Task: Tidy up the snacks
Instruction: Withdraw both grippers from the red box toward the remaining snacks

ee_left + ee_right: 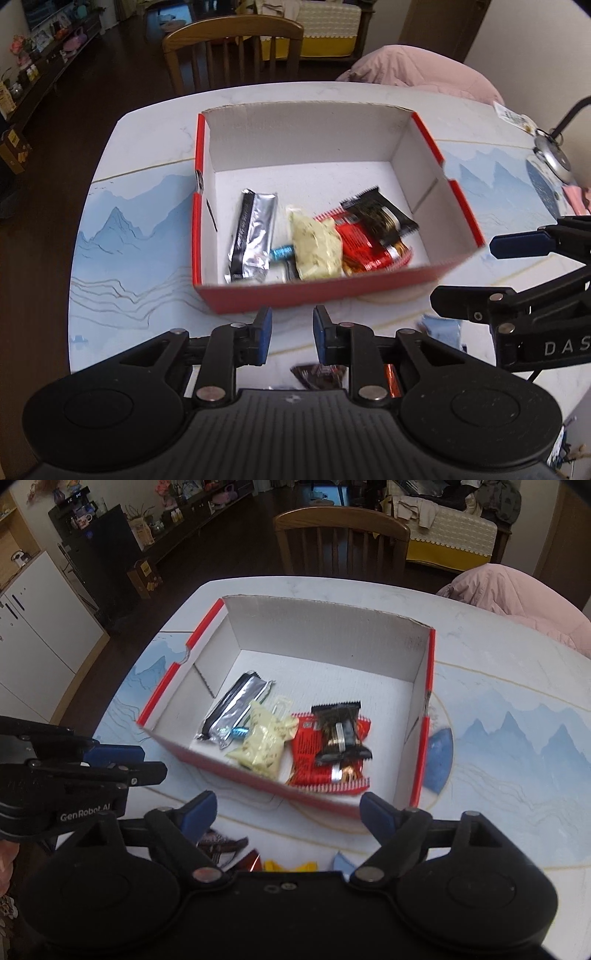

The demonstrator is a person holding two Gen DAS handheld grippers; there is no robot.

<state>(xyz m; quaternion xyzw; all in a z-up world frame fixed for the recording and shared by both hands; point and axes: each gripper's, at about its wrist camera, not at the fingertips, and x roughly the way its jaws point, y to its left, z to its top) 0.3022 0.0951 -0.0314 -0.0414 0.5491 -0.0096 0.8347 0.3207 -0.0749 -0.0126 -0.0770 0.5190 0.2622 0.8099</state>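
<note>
in the left wrist view the left gripper (291, 332) is hovering just short of the red box (314, 291) on the table (129, 229), jaws slightly apart and holding nothing, while a silver packet (253, 236), a pale yellow packet (317, 245) and a red packet (365, 243) are lying inside. in the right wrist view the right gripper (288, 812) is standing wide open and empty before the same box, with a black packet (341, 734) resting on the red one.

Black grippers (291, 334) with blue-padded fingers (264, 332), silver screws.
</note>
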